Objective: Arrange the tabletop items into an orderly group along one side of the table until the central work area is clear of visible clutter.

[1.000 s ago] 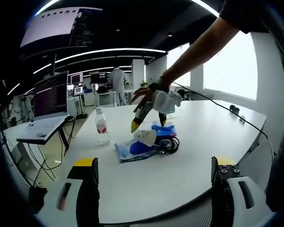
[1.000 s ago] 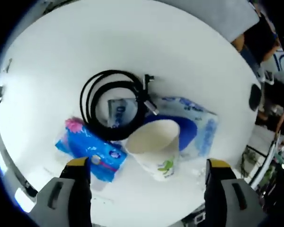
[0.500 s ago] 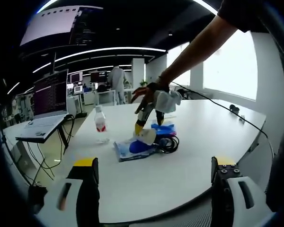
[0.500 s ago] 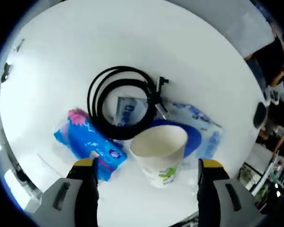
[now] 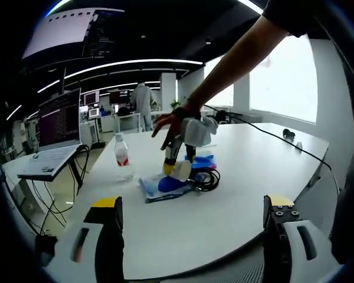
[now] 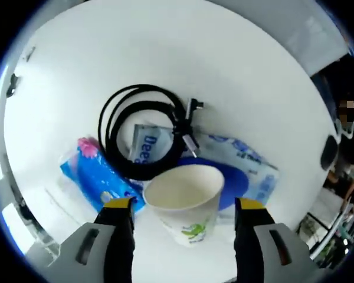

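A: Closing in on the paper cup [image 6: 183, 203]: the right gripper [image 6: 183, 227] has its fingers [image 6: 119, 233] spread wide, one on each side of the cup, holding nothing yet. Against half a second back, the yellow tips sit nearer together in the right gripper view and the cup is larger and lower between them. I read that as a descent onto the cup, not a move of the cup.

B: Left side?

A: The left gripper [image 5: 192, 236] hangs open and empty over the near edge of the surface [image 5: 253, 171], well apart from the cup. In its view the right gripper [image 5: 178, 154] has dropped onto the pile since a second ago.

B: Layout around the cup?

A: Cup lies tilted on a blue-and-white wipes pack [image 6: 248, 171]. Beyond it, the coiled black cable [image 6: 138, 138], a small sachet [image 6: 144, 147] inside the coil. A blue tissue packet [image 6: 100, 180] is just beside the cup, touching the coil. A water bottle [image 5: 123, 157] stands well apart from the cup.

B: Meaning for the task?

A: Judgement: clutter is still central and nothing is grouped at a side. The cup looks to be the first item, and thin paper may crush under a hard squeeze.
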`<move>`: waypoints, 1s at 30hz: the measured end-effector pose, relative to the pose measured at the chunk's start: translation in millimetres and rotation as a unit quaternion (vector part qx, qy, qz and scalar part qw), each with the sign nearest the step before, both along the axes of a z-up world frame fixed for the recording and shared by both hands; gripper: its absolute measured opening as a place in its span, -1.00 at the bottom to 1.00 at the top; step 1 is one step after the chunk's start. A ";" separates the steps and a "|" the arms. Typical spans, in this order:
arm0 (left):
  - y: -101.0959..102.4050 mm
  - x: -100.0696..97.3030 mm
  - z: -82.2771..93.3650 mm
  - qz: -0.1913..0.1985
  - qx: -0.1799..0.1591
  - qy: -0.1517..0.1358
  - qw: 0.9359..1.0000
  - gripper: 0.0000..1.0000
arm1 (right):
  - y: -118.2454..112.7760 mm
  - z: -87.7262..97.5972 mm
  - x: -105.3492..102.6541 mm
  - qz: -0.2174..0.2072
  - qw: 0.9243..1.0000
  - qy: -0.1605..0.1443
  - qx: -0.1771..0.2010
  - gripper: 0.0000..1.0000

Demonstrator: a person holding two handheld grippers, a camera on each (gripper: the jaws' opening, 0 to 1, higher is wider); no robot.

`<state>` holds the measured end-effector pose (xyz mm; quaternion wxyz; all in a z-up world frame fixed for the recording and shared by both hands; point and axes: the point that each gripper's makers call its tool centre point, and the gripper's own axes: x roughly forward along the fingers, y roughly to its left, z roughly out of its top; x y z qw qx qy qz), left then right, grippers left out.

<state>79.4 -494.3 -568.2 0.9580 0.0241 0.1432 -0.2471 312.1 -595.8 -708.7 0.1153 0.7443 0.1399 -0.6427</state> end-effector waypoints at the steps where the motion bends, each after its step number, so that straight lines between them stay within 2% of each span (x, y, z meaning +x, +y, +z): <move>1: 0.0 -0.1 -0.1 0.000 0.000 0.000 1.000 0.98 | -0.6 -0.3 1.2 -0.002 1.000 -0.001 -0.002 0.29; 3: -0.3 -1.2 -1.3 -0.001 0.003 0.002 1.000 0.98 | -3.1 -0.7 2.4 -0.008 1.000 -0.001 -0.008 0.27; 12: -0.1 -1.6 -1.8 0.001 0.007 0.004 1.000 0.97 | -6.7 -2.9 0.3 0.024 0.999 -0.008 -0.019 0.15; 20: -2.3 -2.1 -1.5 -0.001 0.008 0.005 1.000 0.97 | -4.8 -5.5 -2.5 0.031 0.999 -0.009 -0.023 -0.06; 30: -1.6 -2.0 -2.2 -0.001 0.006 0.006 1.000 0.96 | 0.3 -5.3 -4.7 0.027 0.999 -0.008 -0.020 -0.08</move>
